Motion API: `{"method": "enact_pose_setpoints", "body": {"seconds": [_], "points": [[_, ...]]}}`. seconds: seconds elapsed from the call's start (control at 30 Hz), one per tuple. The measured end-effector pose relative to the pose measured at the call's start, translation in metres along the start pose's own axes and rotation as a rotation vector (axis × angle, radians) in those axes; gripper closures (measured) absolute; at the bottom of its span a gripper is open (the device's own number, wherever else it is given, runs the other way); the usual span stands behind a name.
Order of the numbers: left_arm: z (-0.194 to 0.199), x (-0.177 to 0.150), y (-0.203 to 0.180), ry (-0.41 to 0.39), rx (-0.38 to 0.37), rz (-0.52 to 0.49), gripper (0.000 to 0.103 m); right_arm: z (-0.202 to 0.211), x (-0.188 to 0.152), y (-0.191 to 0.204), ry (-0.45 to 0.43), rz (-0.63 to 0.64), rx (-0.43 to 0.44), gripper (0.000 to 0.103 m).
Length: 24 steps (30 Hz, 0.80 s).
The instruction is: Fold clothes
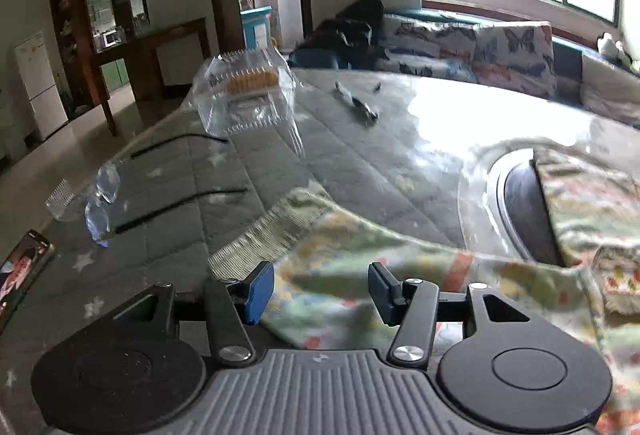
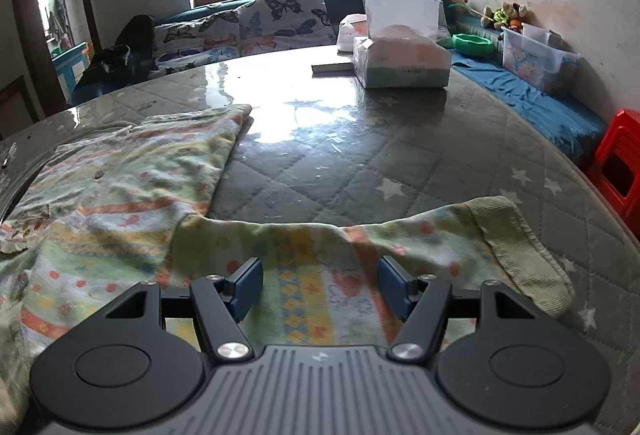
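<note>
A child's pale green top with orange, yellow and blue print lies spread on the quilted grey table cover (image 2: 360, 175). Its body (image 2: 120, 175) is at the left of the right wrist view. One sleeve (image 2: 400, 239) runs to the right and ends in a ribbed cuff (image 2: 524, 259). My right gripper (image 2: 320, 287) hangs over this sleeve, open, its blue pads (image 2: 248, 287) wide apart and the cloth lying flat below them. In the left wrist view the other sleeve (image 1: 340, 275) ends in a ribbed cuff (image 1: 264, 235). My left gripper (image 1: 320, 291) stands open just above that sleeve.
A clear plastic box of biscuits (image 1: 244, 95), crumpled clear plastic (image 1: 100, 199), two black cables (image 1: 180, 203) and a phone (image 1: 24, 271) lie to the left. A tissue box (image 2: 400, 63) stands at the far side. A red stool (image 2: 620, 171) is beside the table's right edge.
</note>
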<state>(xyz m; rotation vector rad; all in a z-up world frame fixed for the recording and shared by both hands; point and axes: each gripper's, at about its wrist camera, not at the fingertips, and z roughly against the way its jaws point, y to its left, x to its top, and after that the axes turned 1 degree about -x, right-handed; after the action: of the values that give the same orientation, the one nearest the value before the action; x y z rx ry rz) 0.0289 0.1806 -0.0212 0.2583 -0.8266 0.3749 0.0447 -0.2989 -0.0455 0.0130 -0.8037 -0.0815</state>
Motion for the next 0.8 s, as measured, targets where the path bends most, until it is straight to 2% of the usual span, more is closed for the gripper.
{"method": "enact_pose_setpoints", "body": {"seconds": [0.33, 0.53, 0.67, 0.77, 0.8], "points": [[-0.006, 0.0, 0.013, -0.003, 0.027, 0.006, 0.047, 0.007, -0.006, -0.031, -0.007, -0.057, -0.07, 0.038], [-0.012, 0.009, 0.018, -0.022, 0.079, -0.003, 0.047, 0.006, 0.001, -0.054, -0.03, -0.075, -0.15, 0.039], [-0.023, 0.013, 0.018, -0.013, 0.085, -0.017, 0.047, 0.0, 0.009, -0.07, -0.043, -0.097, -0.186, 0.041], [-0.025, 0.013, 0.019, -0.021, 0.062, -0.028, 0.059, -0.009, 0.014, -0.079, -0.041, -0.096, -0.198, 0.049], [-0.024, 0.013, 0.018, -0.022, 0.051, -0.035, 0.066, -0.013, 0.015, -0.081, -0.037, -0.093, -0.197, 0.051]]}}
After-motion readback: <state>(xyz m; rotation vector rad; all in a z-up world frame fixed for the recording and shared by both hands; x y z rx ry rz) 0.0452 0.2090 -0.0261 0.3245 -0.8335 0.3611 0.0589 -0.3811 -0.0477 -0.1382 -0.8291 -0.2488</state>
